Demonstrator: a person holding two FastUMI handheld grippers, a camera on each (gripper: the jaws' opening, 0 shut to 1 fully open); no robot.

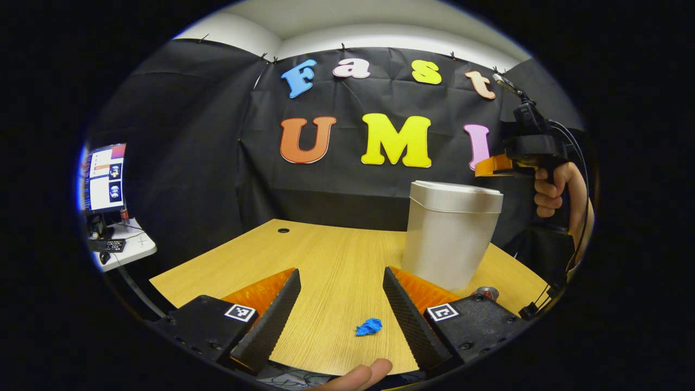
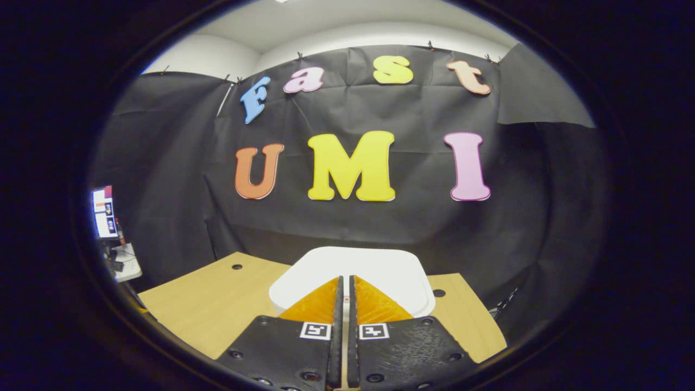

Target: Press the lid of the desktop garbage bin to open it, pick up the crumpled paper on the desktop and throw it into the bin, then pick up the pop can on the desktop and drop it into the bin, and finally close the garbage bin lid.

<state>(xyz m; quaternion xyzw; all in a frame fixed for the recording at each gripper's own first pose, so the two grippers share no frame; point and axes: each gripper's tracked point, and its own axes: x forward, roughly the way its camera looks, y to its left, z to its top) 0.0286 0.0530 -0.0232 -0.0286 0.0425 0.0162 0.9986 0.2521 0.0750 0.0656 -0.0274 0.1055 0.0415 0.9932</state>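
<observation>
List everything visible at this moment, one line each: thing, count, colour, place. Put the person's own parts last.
Garbage bin: one, white, lid down, right side of the desk.
Crumpled paper: one, blue, near desk edge, between the left gripper's fingers in the left gripper view.
Pop can: one, red with silver top, near the bin's base, partly hidden.
Desk: one, light wood.
Monitor: one, lit, on a white side table far left.
Left gripper: open, low over the desk.
Right gripper: closed, above the bin lid.
Hand: one, holding the right gripper.
</observation>
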